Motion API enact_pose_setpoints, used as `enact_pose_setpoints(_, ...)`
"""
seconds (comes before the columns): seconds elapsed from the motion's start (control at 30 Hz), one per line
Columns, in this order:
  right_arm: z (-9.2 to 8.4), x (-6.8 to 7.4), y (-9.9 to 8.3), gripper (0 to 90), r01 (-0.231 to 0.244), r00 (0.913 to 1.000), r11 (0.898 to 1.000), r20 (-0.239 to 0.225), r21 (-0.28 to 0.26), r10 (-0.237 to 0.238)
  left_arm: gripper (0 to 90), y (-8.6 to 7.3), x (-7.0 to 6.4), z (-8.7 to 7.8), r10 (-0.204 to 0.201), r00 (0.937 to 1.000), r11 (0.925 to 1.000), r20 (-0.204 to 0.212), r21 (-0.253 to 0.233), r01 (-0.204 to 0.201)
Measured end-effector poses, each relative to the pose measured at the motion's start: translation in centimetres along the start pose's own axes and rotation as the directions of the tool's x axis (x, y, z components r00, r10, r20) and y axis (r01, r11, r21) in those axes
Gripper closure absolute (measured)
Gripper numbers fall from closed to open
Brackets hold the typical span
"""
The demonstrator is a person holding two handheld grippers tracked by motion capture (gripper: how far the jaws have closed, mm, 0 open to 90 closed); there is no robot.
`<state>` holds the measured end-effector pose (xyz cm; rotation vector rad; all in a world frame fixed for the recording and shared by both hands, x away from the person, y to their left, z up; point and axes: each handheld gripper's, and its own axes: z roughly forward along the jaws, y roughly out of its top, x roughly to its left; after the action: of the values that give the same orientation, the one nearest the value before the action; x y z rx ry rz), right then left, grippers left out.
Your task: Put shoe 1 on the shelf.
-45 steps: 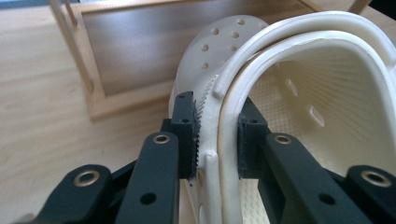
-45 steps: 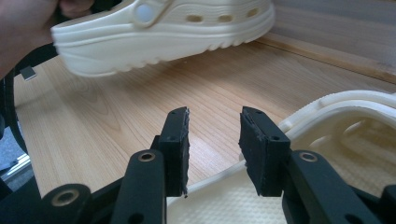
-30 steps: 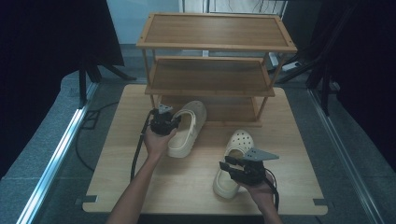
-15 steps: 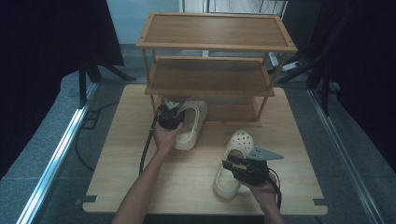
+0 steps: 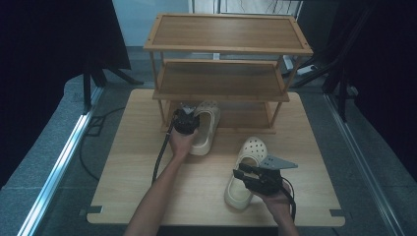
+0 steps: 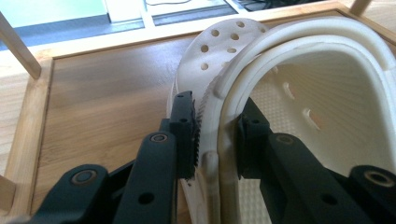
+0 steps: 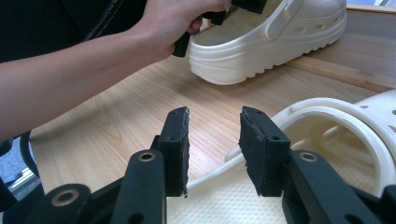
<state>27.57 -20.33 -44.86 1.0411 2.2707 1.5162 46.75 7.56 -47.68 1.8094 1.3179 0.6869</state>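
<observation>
Now the first cream clog [image 5: 204, 129] sits just left of centre in the high view, toe tucked under the bottom shelf of the wooden shoe rack [image 5: 227, 34], heel out over the table [image 5: 128, 162]. Left tongs [image 5: 186, 120] are clamped on its side wall; in the left gripper view one black pad [image 6: 187, 135] presses the outside of the rim and the other sits inside the shoe, with the perforated toe [image 6: 219, 44] towards the top of the frame over the rack's lowest board [image 6: 107, 93]. Left hand [image 5: 181, 142] wraps the gripper body from below, its cable trailing down the frame.

Over at lower right of the high view, the second cream clog [image 5: 246, 169] lies flat on the table, toe pointing up the frame, well apart from the first. Right tongs [image 5: 242, 173] hover at its heel edge, jaws apart. Right gripper view confirms it: two pads [image 7: 177, 149] with open table grain between them, the clog's heel rim [image 7: 327, 109] curving past on the right, nothing pinched. Upper part of that frame has the other hand [image 7: 177, 18] and the first clog's ridged sole.
</observation>
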Motion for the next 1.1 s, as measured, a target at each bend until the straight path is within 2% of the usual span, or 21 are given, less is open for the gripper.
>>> enact_pose_setpoints(0.03, 0.0, 0.0, 0.0, 62.7, 0.001, 1.0000, 1.000, -0.002, -0.001, -0.001, 72.5, 0.0, -0.1, 0.2, 0.011, 0.9999, 0.9999, -0.009, 0.000, -0.011)
enact_pose_setpoints(0.13, -0.1, 0.0, 0.0, 62.7, 0.009, 1.0000, 1.000, -0.003, -0.006, -0.009, 71.6, 0.1, -0.2, 0.3, 0.003, 1.0000, 1.0000, -0.008, -0.006, -0.003)
enact_pose_setpoints(0.27, 0.1, 0.1, -0.1, 62.6, 0.015, 0.9998, 1.000, -0.009, 0.004, -0.015, 62.2, 0.0, 0.0, -0.5, -0.019, 0.9988, 0.9981, 0.045, -0.057, 0.022)
enact_pose_setpoints(0.3, 0.1, 0.1, -0.1, 62.6, 0.015, 0.9998, 1.000, -0.009, 0.004, -0.015, 58.6, 0.0, 0.0, -0.5, -0.019, 0.9988, 0.9981, 0.045, -0.057, 0.022)
enact_pose_setpoints(0.33, 0.1, 0.2, -0.1, 62.5, 0.017, 0.9998, 1.000, -0.010, 0.006, -0.017, 58.6, 0.1, -0.1, -0.8, -0.024, 0.9977, 0.9979, 0.064, -0.059, 0.028)
enact_pose_setpoints(0.37, 0.2, 0.2, -0.1, 62.5, 0.016, 0.9998, 1.000, -0.009, 0.006, -0.016, 55.2, 0.2, 0.0, -1.2, -0.007, 0.9966, 0.9974, 0.082, -0.071, 0.013)
enact_pose_setpoints(0.43, 0.3, 0.2, -0.1, 62.3, 0.020, 0.9998, 1.000, -0.001, 0.013, -0.020, 49.3, 0.3, 0.3, -1.8, 0.008, 0.9933, 0.9979, 0.116, -0.064, 0.000)
enact_pose_setpoints(0.5, 0.3, 0.2, -0.1, 62.3, 0.018, 0.9998, 1.000, -0.002, 0.012, -0.018, 43.1, 0.2, 0.7, -2.7, 0.002, 0.9896, 0.9988, 0.144, -0.048, 0.005)
enact_pose_setpoints(0.53, 0.3, 0.2, -0.1, 62.3, 0.018, 0.9998, 1.000, -0.002, 0.012, -0.018, 40.6, 0.2, 0.7, -2.7, 0.002, 0.9896, 0.9988, 0.144, -0.048, 0.005)
enact_pose_setpoints(0.63, 0.2, 0.3, 0.0, 62.3, 0.019, 0.9998, 1.000, 0.001, 0.009, -0.019, 38.2, -0.2, 1.0, -3.9, 0.016, 0.9876, 0.9990, 0.156, -0.045, -0.009)
enact_pose_setpoints(0.67, 0.3, 0.3, 0.0, 62.3, 0.021, 0.9998, 1.000, 0.001, 0.009, -0.021, 36.1, -0.5, 1.3, -4.5, 0.011, 0.9847, 0.9994, 0.174, -0.036, -0.005)
enact_pose_setpoints(0.7, 0.3, 0.3, 0.0, 62.3, 0.021, 0.9998, 1.000, 0.001, 0.009, -0.021, 34.9, -0.5, 1.3, -4.5, 0.011, 0.9847, 0.9994, 0.174, -0.036, -0.005)
enact_pose_setpoints(0.73, 0.4, 0.4, 0.0, 62.2, 0.022, 0.9998, 1.000, -0.001, 0.015, -0.022, 33.6, -0.9, 1.5, -5.2, 0.011, 0.9805, 0.9998, 0.196, -0.021, -0.007)
enact_pose_setpoints(0.77, 0.4, 0.4, 0.0, 62.2, 0.022, 0.9998, 1.000, -0.001, 0.015, -0.022, 33.5, -0.9, 1.5, -5.2, 0.011, 0.9805, 0.9998, 0.196, -0.021, -0.007)
enact_pose_setpoints(0.8, 0.5, 0.4, 0.0, 62.0, 0.023, 0.9997, 1.000, -0.004, 0.017, -0.023, 33.4, -1.3, 1.8, -5.9, 0.008, 0.9756, 0.9997, 0.220, -0.024, -0.003)
enact_pose_setpoints(0.83, 0.5, 0.4, 0.0, 62.0, 0.023, 0.9997, 1.000, -0.004, 0.017, -0.023, 33.5, -1.3, 1.8, -5.9, 0.008, 0.9756, 0.9997, 0.220, -0.024, -0.003)
enact_pose_setpoints(0.9, 0.6, 0.5, 0.0, 61.9, 0.025, 0.9997, 1.000, -0.005, 0.018, -0.025, 33.2, -1.8, 2.0, -6.6, 0.012, 0.9705, 0.9999, 0.241, -0.009, -0.011)
enact_pose_setpoints(0.93, 0.8, 0.6, 0.0, 61.9, 0.025, 0.9997, 1.000, -0.008, 0.017, -0.025, 35.3, -2.3, 2.2, -7.5, 0.015, 0.9682, 0.9998, 0.250, -0.013, -0.012)
enact_pose_setpoints(1.0, 0.8, 0.6, 0.0, 62.0, 0.026, 0.9996, 0.999, -0.009, 0.020, -0.026, 37.5, -2.6, 2.2, -8.0, 0.015, 0.9662, 0.9999, 0.257, -0.005, -0.014)
enact_pose_setpoints(1.07, 0.9, 0.7, 0.0, 61.8, 0.026, 0.9996, 0.999, -0.010, 0.022, -0.025, 44.5, -3.0, 2.1, -8.7, 0.027, 0.9655, 0.9996, 0.259, 0.001, -0.028)
enact_pose_setpoints(1.1, 0.9, 0.7, 0.0, 61.6, 0.027, 0.9996, 0.999, -0.010, 0.026, -0.027, 57.0, -3.5, 2.1, -9.3, 0.034, 0.9677, 0.9994, 0.250, -0.005, -0.034)
